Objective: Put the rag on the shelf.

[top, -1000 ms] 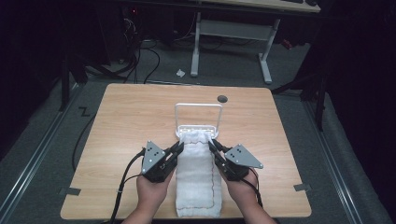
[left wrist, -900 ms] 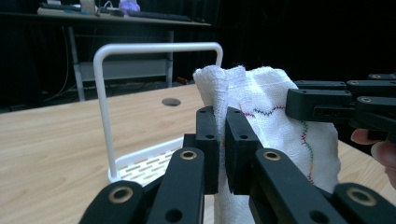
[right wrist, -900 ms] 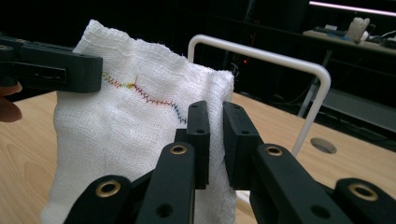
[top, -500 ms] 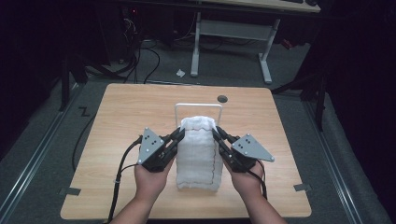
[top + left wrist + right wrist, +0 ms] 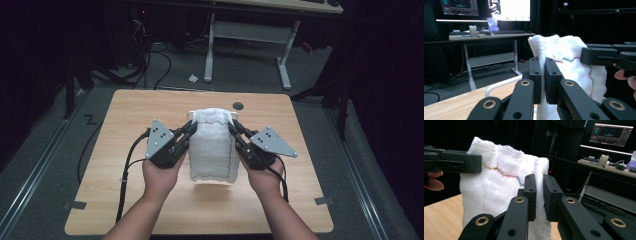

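A white woven towel point(image 5: 214, 150) with a multicoloured stitched hem hangs in the air over the wooden table point(image 5: 125, 120), folded over at the top. My left gripper point(image 5: 192, 126) is shut on its upper left corner and my right gripper point(image 5: 232, 125) is shut on its upper right corner. In the left gripper view the jaws point(image 5: 542, 67) pinch the towel point(image 5: 571, 67) edge, with the right gripper point(image 5: 599, 56) across from them. In the right gripper view the jaws point(image 5: 537, 185) clamp the towel point(image 5: 496, 192), and the left gripper point(image 5: 459, 163) holds the far corner.
A white wire rack point(image 5: 190, 114) stands on the table just behind the towel, and a black round grommet point(image 5: 238, 105) sits near the far edge. Beyond the table are a white desk frame point(image 5: 247, 35) and floor cables point(image 5: 150, 65).
Both grippers have risen together with the towel. Its lower part has come up off the table, and it now hangs free between them.
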Motion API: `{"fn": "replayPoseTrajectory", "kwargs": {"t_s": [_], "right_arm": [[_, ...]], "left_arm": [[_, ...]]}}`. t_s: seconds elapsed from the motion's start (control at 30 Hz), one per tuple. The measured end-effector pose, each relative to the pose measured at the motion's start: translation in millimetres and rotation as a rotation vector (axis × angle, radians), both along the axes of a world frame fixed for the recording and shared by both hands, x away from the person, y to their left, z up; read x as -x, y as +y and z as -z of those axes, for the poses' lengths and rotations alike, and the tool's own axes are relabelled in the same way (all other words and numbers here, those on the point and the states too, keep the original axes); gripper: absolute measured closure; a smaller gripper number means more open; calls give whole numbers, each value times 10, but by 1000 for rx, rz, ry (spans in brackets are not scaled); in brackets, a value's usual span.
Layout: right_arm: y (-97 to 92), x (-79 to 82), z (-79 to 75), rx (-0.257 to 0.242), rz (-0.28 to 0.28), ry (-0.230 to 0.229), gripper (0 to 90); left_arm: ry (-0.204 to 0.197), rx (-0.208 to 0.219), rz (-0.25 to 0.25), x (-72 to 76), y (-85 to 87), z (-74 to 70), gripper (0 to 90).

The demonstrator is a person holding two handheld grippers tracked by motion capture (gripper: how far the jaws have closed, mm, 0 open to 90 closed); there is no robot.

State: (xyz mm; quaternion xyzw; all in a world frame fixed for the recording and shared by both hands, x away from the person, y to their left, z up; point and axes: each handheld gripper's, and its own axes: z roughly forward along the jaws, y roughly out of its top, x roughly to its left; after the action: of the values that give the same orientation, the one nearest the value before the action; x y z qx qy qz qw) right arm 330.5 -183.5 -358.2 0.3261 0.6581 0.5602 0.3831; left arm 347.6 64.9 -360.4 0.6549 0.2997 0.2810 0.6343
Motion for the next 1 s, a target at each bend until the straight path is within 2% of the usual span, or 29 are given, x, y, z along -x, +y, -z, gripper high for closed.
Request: {"fn": "replayPoseTrajectory", "kwargs": {"t_s": [0.23,0.53,0.8,0.97,1.0], "right_arm": [[7,-146,-67,-3,8,1,824],[19,-366,-120,-21,26,2,825],[30,-601,-280,-31,34,-11,825],[44,-705,-337,-29,44,-17,825],[42,-761,-350,-33,47,-9,825]], "left_arm": [[18,18,2,-147,9,-47,859],[2,11,-28,-370,-25,-132,859],[-5,21,-48,-637,-35,-286,859],[-6,24,-52,-760,-39,-325,859],[-4,18,-54,-828,-42,-333,859]]}}
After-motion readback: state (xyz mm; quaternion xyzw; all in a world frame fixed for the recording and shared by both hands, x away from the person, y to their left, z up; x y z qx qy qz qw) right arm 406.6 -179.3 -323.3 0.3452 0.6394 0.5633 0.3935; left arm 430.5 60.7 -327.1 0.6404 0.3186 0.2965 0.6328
